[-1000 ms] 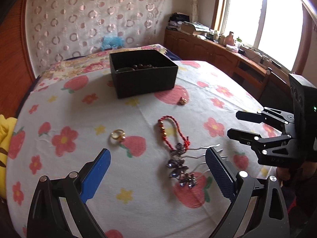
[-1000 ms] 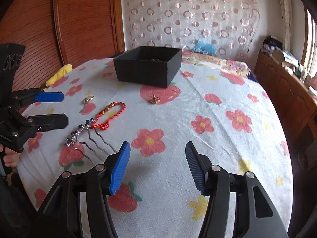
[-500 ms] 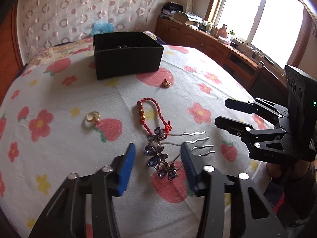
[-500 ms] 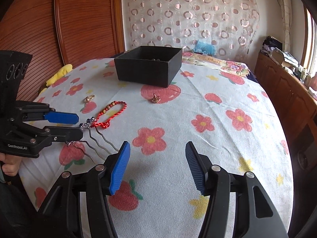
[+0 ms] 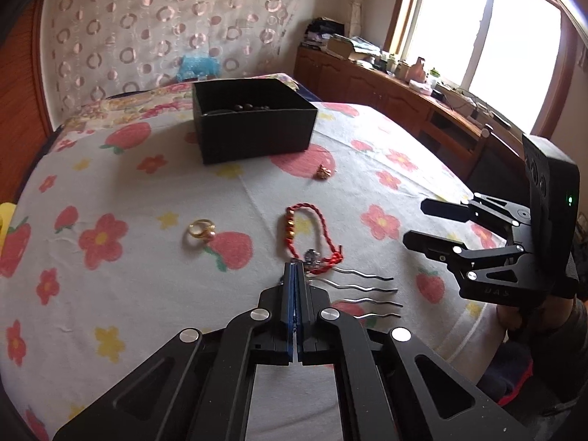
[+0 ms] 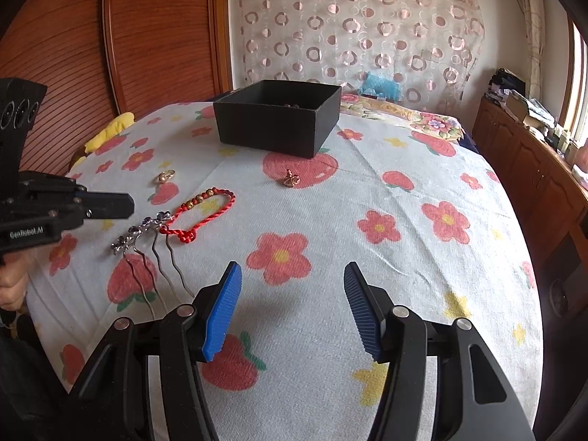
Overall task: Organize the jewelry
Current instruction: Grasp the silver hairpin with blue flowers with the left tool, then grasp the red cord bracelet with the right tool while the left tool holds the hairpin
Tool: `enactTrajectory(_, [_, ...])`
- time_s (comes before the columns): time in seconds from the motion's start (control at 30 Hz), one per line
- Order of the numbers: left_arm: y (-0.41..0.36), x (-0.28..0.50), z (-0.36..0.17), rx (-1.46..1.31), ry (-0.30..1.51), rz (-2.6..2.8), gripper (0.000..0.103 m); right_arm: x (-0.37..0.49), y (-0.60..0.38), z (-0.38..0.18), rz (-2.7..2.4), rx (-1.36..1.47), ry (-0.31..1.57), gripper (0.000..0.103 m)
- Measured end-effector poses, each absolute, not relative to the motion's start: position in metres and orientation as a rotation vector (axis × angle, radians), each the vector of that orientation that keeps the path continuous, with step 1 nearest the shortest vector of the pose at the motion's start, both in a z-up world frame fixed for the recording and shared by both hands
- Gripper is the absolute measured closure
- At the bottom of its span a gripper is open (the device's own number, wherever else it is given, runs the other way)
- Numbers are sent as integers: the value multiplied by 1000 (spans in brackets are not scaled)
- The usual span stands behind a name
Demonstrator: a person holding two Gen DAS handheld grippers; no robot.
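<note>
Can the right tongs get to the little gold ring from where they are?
Probably yes. The right tongs stand open and empty, but the gold ring lies far across, past the hair comb and red bracelet.

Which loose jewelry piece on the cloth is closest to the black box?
The small gold charm, lying on the big strawberry print just in front of the black open-top box. The gold ring, red braided cord bracelet and silver flowered hair comb all lie farther away.

We see a cloth printed with strawberries and flowers covering the surface. A circle-patterned curtain hangs at twelve o'clock, a wooden panel at ten, a cluttered wooden cabinet under a bright window at two, a yellow pillow at nine.
</note>
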State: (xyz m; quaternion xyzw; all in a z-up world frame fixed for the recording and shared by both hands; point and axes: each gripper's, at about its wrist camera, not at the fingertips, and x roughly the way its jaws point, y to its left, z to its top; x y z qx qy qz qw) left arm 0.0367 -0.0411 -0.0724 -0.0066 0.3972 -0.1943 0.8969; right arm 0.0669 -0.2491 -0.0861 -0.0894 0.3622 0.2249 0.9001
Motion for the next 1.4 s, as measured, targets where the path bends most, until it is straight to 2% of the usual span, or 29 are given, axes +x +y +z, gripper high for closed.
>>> enactTrajectory(0.17, [-38,40,-72,-48,839,-420,101,68,-248,-88,462,-191,756,43])
enactTrajectory(0.23, [-42,42,-74,-39,846,-423,94,68,-248,-88,462,-191,755,43])
enactTrajectory(0.3, [-44,44,-78,-38,866,-430,80,68,-248,-88,462,-189,755,43])
enactTrajectory(0.33, [-46,47,-82,-37,879,-430,79,68,-249,-88,462,-188,755,43])
enactTrajectory(0.53, [-46,52,-92,-47,908,-441,79,68,-248,-88,463,-187,755,43])
enactTrajectory(0.57, [-46,52,-92,-50,910,-446,82,68,-248,-88,463,-187,756,43])
enactTrajectory(0.67, [-45,50,-91,-52,903,-456,83,68,-247,-88,464,-191,756,43])
enactTrajectory(1.37, [-20,38,-49,64,709,-300,84,103,-202,-63,627,-163,769,43])
enactTrajectory(1.4, [-18,39,-50,68,712,-291,84,108,-198,-64,636,-160,778,46])
